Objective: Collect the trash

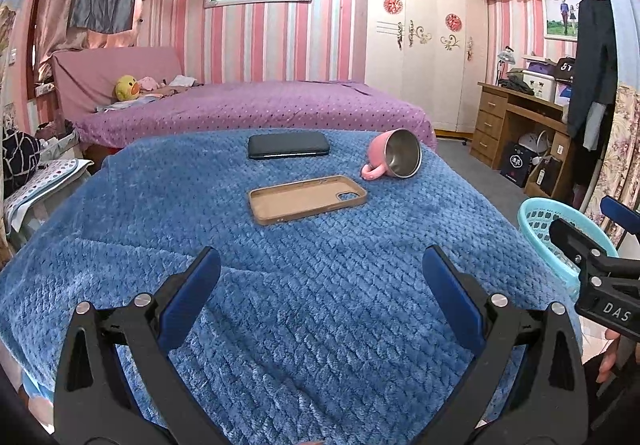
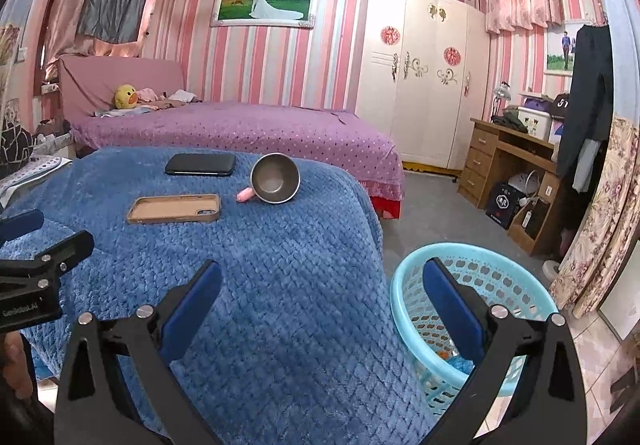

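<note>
While both grippers, left (image 1: 320, 285) and right (image 2: 322, 295), gape empty over blanket (image 1: 280, 285), basket (image 2: 472, 309) sits beside; cup (image 1: 394, 159) tipped near case (image 1: 306, 199), phone (image 1: 288, 145).

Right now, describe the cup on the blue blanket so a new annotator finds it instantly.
Start at the blue blanket covering the table in the foreground. Three things lie near its far edge; the pink cup is the rightmost one, right of the black phone and tan phone case. It alone is round and tipped on its side, showing a metal interior and a pink handle.
</note>
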`<action>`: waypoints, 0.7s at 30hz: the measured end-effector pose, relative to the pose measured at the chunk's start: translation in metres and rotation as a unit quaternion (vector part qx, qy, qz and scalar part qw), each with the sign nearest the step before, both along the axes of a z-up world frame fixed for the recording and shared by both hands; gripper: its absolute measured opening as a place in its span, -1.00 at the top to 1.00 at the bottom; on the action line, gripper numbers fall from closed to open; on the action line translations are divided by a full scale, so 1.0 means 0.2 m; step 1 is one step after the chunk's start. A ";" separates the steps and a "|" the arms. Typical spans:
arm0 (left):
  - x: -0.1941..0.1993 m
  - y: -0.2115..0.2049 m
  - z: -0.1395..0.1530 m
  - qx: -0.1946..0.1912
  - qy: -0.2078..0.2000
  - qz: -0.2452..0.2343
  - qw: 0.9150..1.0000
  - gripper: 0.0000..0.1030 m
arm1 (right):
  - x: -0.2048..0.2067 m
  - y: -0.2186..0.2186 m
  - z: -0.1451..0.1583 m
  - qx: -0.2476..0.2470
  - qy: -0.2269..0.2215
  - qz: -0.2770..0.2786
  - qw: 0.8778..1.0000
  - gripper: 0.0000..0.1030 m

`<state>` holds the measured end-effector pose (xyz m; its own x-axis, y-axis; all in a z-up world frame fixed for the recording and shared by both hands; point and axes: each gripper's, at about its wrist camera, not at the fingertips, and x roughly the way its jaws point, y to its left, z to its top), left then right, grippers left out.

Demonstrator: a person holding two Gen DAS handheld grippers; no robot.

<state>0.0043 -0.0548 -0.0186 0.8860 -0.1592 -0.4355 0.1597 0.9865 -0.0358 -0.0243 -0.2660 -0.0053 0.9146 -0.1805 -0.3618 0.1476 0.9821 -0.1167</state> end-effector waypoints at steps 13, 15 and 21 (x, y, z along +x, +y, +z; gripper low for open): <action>-0.03 -0.05 0.02 -0.001 -0.017 -0.011 1.000 -0.90 | -0.02 -0.07 0.01 0.009 -0.004 -0.011 1.000 -0.91; -0.03 -0.05 0.03 -0.003 -0.018 -0.014 1.000 -0.90 | -0.02 -0.07 0.01 0.007 -0.005 -0.011 1.000 -0.91; -0.05 -0.06 0.04 -0.001 -0.024 -0.018 1.000 -0.90 | -0.03 -0.07 0.02 0.004 -0.008 -0.011 1.000 -0.91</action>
